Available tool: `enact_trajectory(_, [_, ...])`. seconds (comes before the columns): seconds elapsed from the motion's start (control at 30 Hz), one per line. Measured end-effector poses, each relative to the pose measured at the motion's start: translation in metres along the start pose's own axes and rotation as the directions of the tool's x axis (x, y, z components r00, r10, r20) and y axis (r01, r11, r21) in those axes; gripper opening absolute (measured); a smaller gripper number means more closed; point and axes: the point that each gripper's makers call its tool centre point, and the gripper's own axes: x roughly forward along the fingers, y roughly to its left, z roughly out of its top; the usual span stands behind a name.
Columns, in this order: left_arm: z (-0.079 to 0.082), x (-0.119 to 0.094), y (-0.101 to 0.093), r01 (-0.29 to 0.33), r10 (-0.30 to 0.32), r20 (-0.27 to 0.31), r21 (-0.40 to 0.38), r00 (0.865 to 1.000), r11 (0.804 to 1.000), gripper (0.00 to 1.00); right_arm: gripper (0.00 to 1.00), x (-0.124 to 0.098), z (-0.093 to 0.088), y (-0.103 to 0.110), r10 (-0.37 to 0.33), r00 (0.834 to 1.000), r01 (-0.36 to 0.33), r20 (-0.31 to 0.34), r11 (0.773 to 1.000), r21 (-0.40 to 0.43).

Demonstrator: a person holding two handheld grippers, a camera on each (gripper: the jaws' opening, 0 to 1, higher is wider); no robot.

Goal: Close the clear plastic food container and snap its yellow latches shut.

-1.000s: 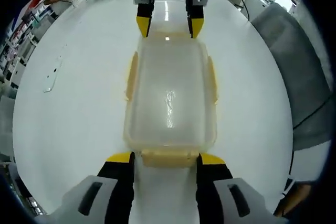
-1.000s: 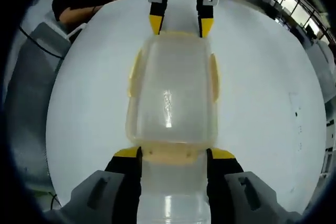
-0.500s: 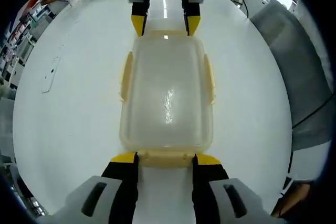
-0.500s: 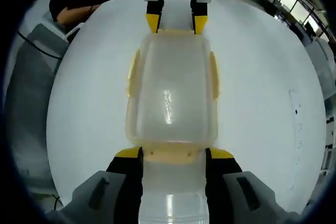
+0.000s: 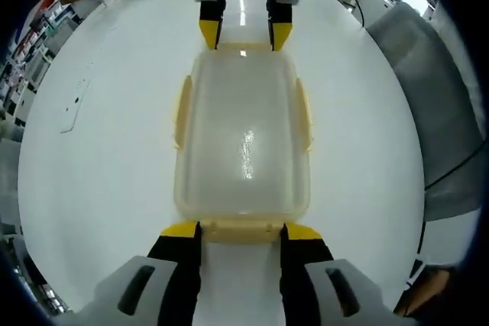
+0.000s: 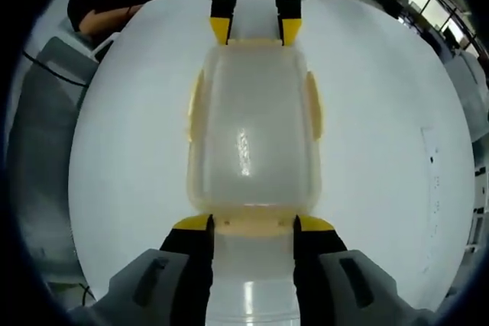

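Your left gripper (image 5: 231,228) has its jaws spread to either side of the near end latch (image 5: 243,230) of the clear container (image 5: 243,139), yellow tips at its corners, much as half a second ago. Your right gripper (image 6: 253,222) is spread the same way around the opposite end latch (image 6: 252,221), and its jaws have drawn slightly inward since a second ago. The container lies lid-on, flat on the white table (image 5: 99,150), lengthwise between the two grippers, side latches (image 5: 182,111) flared outward. A person (image 6: 107,1) sits beyond the table's far edge.
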Motion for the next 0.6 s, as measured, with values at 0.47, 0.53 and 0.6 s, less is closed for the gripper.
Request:
enact_trajectory(0.47, [-0.0001, 0.0023, -0.0029, -0.005, 0.004, -0.038, -0.01, 0.999, 1.0, 0.33, 0.37, 0.0014, -0.0007, 0.0007, 0.005, 1.0, -0.005, -0.026, 1.0, -0.001])
enact_trajectory(0.53, [0.0, 0.0025, -0.0037, -0.007, 0.006, -0.045, -0.019, 0.999, 1.0, 0.33, 0.36, 0.0017, -0.0004, 0.0015, 0.005, 1.0, -0.004, -0.029, 1.0, 0.001])
enact_trajectory(0.6, [0.0001, 0.003, -0.0038, -0.004, 0.003, -0.054, -0.013, 0.999, 1.0, 0.33, 0.36, 0.0017, -0.0001, 0.0017, 0.006, 0.999, -0.007, -0.036, 1.0, -0.002])
